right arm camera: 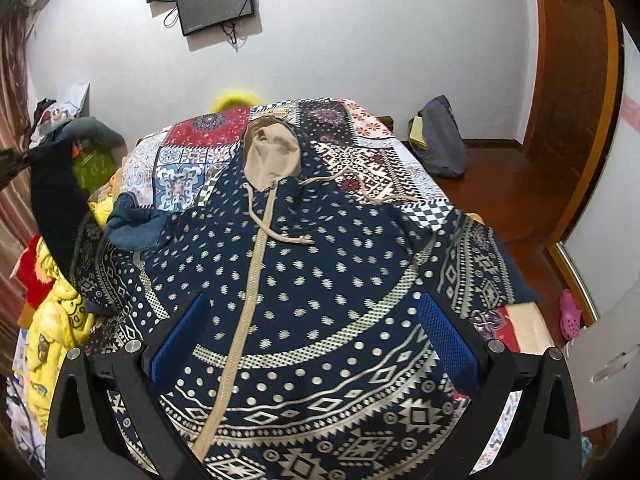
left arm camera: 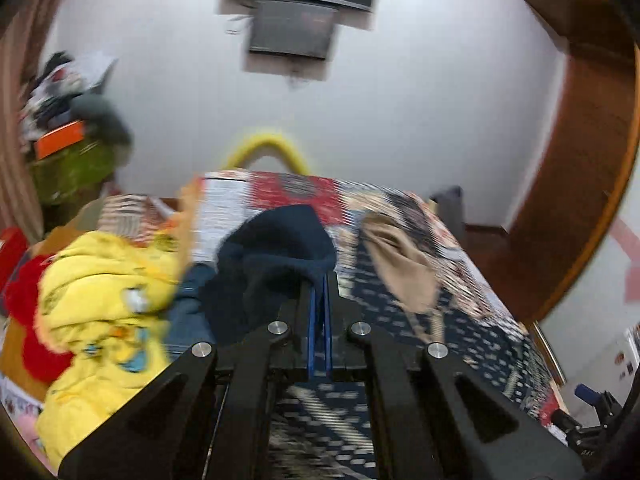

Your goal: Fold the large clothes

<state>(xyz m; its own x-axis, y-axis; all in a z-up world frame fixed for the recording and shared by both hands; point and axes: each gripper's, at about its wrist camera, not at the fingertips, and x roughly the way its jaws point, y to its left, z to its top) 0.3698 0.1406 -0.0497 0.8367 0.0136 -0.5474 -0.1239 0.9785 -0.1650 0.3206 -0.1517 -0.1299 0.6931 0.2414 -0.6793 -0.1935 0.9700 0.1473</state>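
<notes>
Left side first. My left gripper (left arm camera: 320, 280) is fully closed, its 2 blue pads pinched on a fold of dark navy fabric (left arm camera: 276, 248). I take this for the left sleeve of the hooded jacket (right arm camera: 320, 248), though the left wrist view is blurred and I cannot confirm it there. In the right wrist view that sleeve rises off the bed toward the left edge of the picture.

The jacket lies face up on the bed, zip (right arm camera: 256, 240) running down its middle, tan-lined hood (right arm camera: 272, 152) at the far end, drawcord (right arm camera: 360, 188) trailing right. My right gripper (right arm camera: 316, 344) hangs over the lower hem, jaws wide apart, holding nothing.

Judgement on the step in hand: the sleeve should be carried across the chest and laid flat, parallel to the zip. I should keep the cloth taut so the cuff does not double under, and use the free right jaws to pin the body if it drags.

Surface: a patchwork bedspread (right arm camera: 192, 160), soft, likely to ruck. A yellow garment (left arm camera: 100, 280) is heaped at its left edge.

Room: white wall, 2 dark screens (right arm camera: 216, 0), wooden door frame (right arm camera: 576, 100), a grey bag (right arm camera: 440, 144) on the floor at right.
</notes>
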